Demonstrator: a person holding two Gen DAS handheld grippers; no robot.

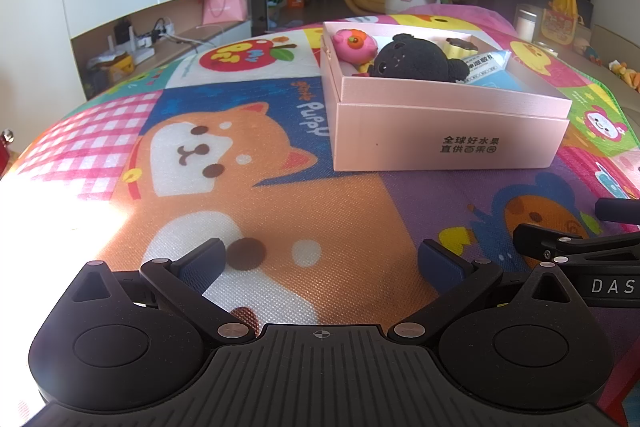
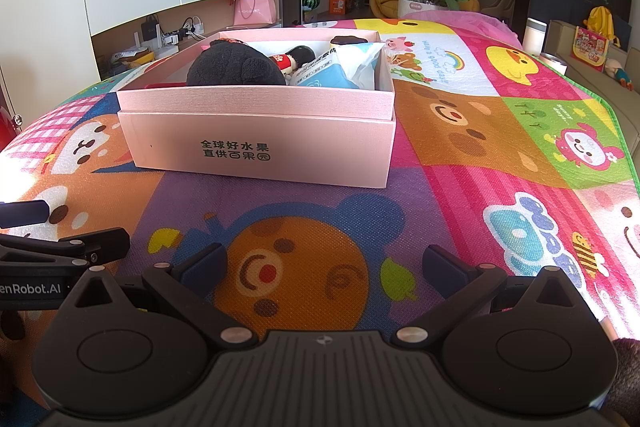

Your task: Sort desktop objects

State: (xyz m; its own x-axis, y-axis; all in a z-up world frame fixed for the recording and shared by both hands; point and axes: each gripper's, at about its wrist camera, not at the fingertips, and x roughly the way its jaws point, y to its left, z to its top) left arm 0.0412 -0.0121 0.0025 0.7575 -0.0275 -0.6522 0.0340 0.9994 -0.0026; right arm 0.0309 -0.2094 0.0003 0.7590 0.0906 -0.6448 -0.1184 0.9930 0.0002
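Table is covered by a cartoon play mat; no loose items are seen on the visible mat. 1 pink box, lid off, is set toward the far edge, long axis running left-right across both views.

Contents, all packed inside: black plush near the front wall, blue-white packet at the right end, pink toy at the far-left corner, small doll between plush and packet, yellow dark-topped piece at the back.

Left gripper: jaws spread wide, nothing held. Right gripper: jaws spread wide, nothing held. Both are parked low over the near edge, side by side.

Key relation: box lies ahead-right of the left gripper, ahead-left of the right; roughly midway, neither is clearly nearer.

Judgement: sorting looks finished, or the next item is out of view.
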